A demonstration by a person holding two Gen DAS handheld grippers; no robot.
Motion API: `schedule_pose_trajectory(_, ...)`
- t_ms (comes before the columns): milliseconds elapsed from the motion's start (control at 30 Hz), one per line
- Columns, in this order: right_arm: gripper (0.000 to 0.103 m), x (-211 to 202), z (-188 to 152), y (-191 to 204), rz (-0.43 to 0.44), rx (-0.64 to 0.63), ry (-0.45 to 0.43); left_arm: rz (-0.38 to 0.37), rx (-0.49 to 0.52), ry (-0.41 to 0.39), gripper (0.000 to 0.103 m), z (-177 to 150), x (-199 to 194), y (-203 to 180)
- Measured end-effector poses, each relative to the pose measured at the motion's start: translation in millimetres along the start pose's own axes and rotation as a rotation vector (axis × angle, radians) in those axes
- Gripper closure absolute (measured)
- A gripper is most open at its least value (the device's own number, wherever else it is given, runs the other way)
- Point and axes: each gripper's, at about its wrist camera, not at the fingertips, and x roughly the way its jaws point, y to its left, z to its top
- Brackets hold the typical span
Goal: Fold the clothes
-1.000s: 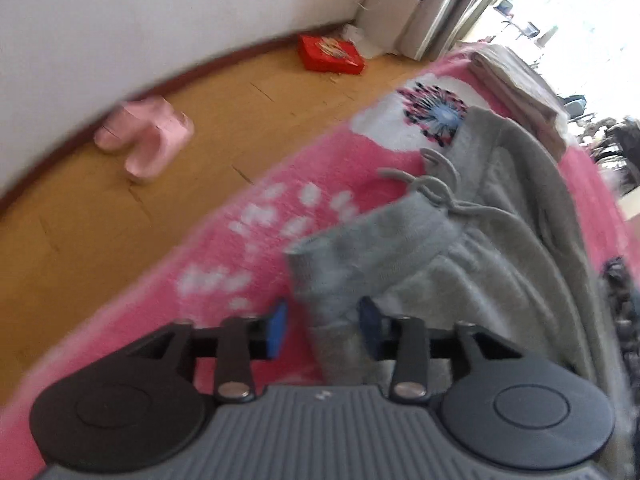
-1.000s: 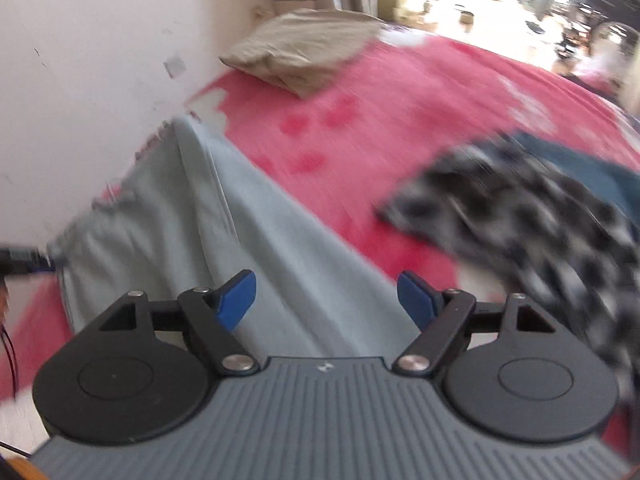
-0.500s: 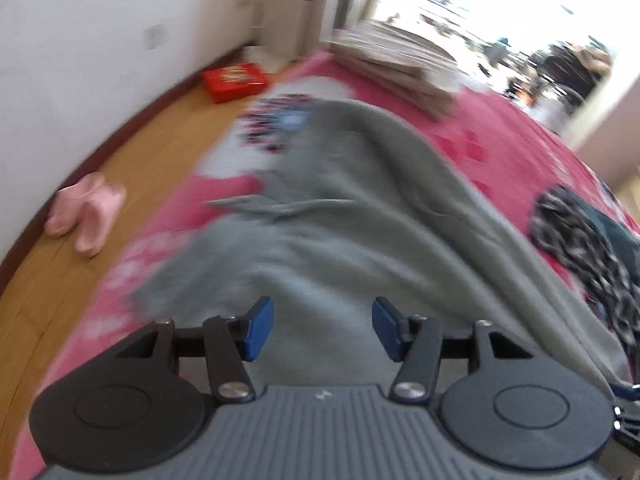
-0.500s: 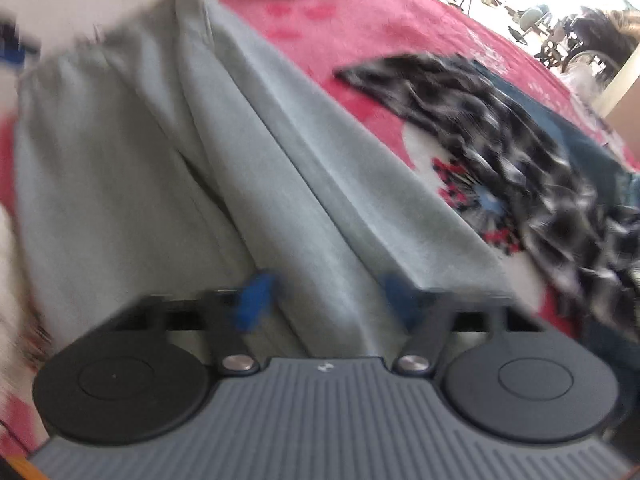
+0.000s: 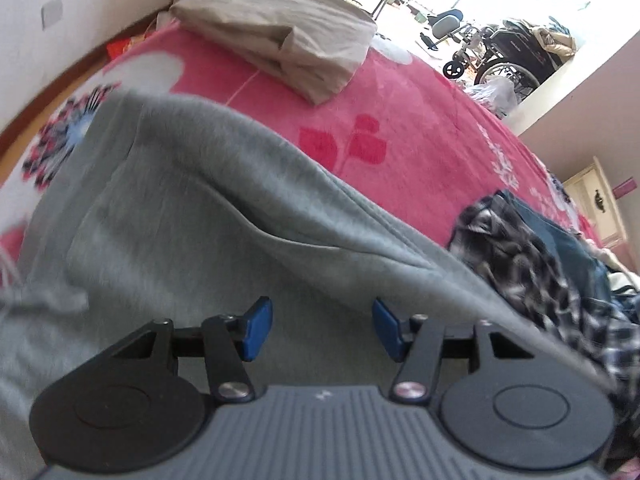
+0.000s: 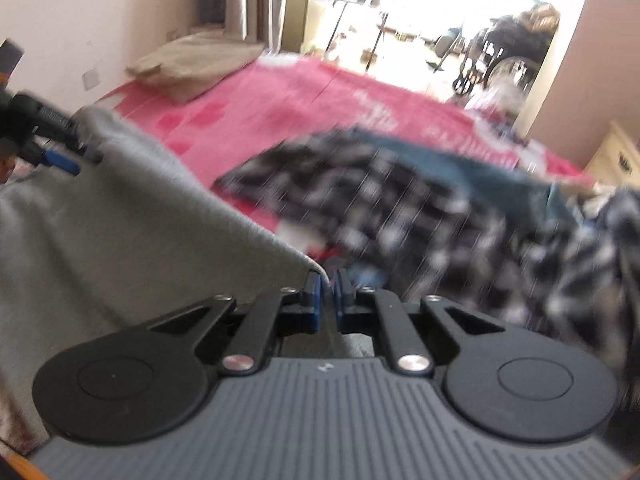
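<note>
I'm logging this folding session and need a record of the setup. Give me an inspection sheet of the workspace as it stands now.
Surface: bed under a pink floral blanket.
Job's things: grey sweatpants spread over the blanket, one corner lifted.
Clutter: folded beige bedding at the far end; black-and-white checked garment lying on dark teal cloth.
Grippers: left gripper open above the sweatpants, nothing pinched; right gripper shut on the sweatpants' corner.
Cables: nothing seen.
Surroundings: white wall, wooden floor, a wheelchair in the bright room beyond, cream cabinet.
</note>
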Motion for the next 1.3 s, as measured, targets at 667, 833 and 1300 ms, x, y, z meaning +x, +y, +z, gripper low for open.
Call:
schedule_pose_trajectory(667,0.023,90.6,103.8,-70.7,0.473,0.304,0.136,0.178,0.075,-0.033,0.047,25.1,-17.6,61.7)
schedule_pose_trajectory(833,0.021,163.5,156.3,17.6,0.654,0.201,0.161,0.238,0.085,-0.013,0.047,8.3,-57.5,99.3)
schedule_pose_trajectory(1300,0.016,308.9,244.1,247.5,0.913,-0.139,0.319,0.181,-0.322,0.097,0.034,-106.8,-130.1,233.2)
